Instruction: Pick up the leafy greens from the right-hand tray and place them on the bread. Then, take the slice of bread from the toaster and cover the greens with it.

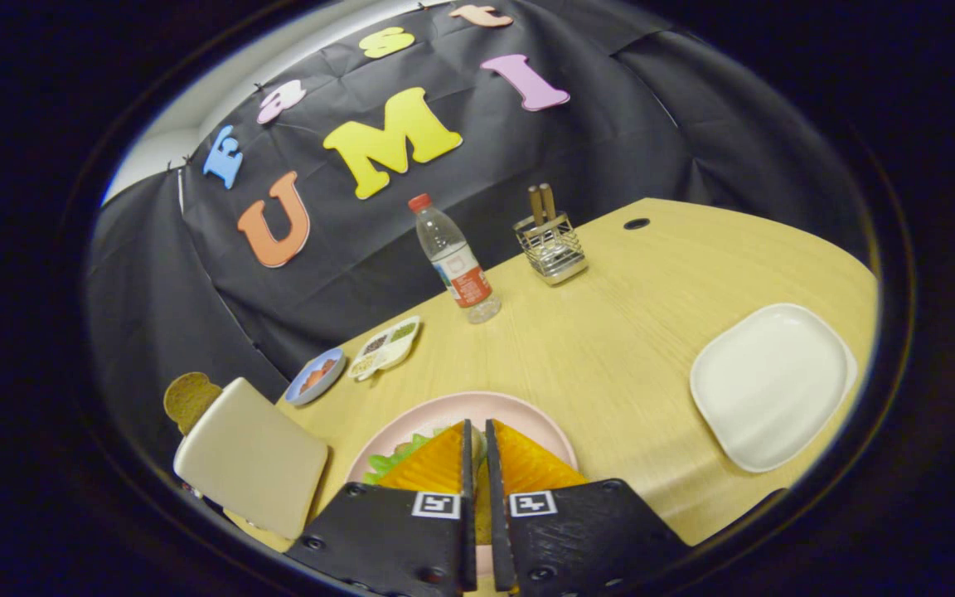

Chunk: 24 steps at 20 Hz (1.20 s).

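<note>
**Fingers nearly together over the pink plate**

I see my gripper (pixel 478 439) low over the plate (pixel 527 410), its two fingers standing almost pressed together with only a thin slit left between them. In that slit I make out a sliver of something pale and brownish, but I cannot tell whether the fingers are pinching it or merely hanging over it.

Just left of the fingers, on the plate, the greens (pixel 395 458) poke out as a frilly edge. The bread under them is hidden from me by the fingers.

To the left of the plate, close by, stands the toaster (pixel 252 456), a cream box tilted in my view. A brown slice (pixel 190 400) sticks up behind its far corner, so that piece is not yet taken.

Off to the right, well apart from the plate, lies a white tray (pixel 768 385), bare on top.

Beyond the plate, near the table's (pixel 610 332) back edge, I see a small blue dish (pixel 315 376) and, just beside it, a divided white dish (pixel 385 347) with bits in its compartments. Farther along stands a water bottle (pixel 454 259) upright with a red cap, then a wire holder (pixel 551 245) with two wooden handles rising from it. A dark round hole (pixel 636 223) sits in the tabletop past the holder.
</note>
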Each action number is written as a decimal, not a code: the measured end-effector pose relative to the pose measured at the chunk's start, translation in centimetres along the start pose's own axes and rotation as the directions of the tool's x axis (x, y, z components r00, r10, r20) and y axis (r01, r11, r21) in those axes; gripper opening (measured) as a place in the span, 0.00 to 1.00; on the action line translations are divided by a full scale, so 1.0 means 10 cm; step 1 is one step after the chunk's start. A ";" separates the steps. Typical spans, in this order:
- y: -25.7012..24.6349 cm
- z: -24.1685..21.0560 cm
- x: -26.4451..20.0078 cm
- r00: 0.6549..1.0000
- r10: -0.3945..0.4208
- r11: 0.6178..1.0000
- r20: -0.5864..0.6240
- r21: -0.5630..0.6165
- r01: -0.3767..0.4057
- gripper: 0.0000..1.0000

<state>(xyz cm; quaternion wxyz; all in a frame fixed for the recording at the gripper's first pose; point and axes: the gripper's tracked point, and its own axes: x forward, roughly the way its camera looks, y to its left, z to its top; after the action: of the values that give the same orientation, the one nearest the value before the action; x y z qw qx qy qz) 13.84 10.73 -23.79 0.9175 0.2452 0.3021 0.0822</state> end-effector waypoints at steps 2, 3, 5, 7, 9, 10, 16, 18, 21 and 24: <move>-0.05 0.01 -0.02 1.000 -0.010 1.000 0.004 -0.010 0.011 0.32; -0.07 0.05 -0.05 1.000 -0.015 1.000 0.016 -0.020 0.016 0.40; -0.13 0.14 -0.13 0.998 -0.041 0.998 0.056 -0.050 0.044 0.67; -0.15 0.27 -0.27 0.992 -0.068 0.993 0.109 -0.085 0.078 0.87; -0.11 0.41 -0.46 0.982 -0.091 0.986 0.165 -0.122 0.112 0.93; -0.06 0.48 -0.58 0.976 -0.102 0.983 0.194 -0.134 0.129 0.94; 0.73 0.81 -1.15 0.940 -0.051 0.964 0.338 -0.230 0.135 0.95; 1.07 0.81 -1.21 0.941 -0.028 0.952 0.338 -0.278 0.128 0.95; 1.66 0.68 -1.15 0.949 0.044 0.944 0.311 -0.325 0.063 0.96; 2.24 0.41 -1.01 0.957 0.110 0.948 0.267 -0.318 -0.020 0.96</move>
<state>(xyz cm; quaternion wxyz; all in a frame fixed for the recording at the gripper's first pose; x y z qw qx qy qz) 8.09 25.50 -4.50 0.9750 0.1165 0.1433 0.1236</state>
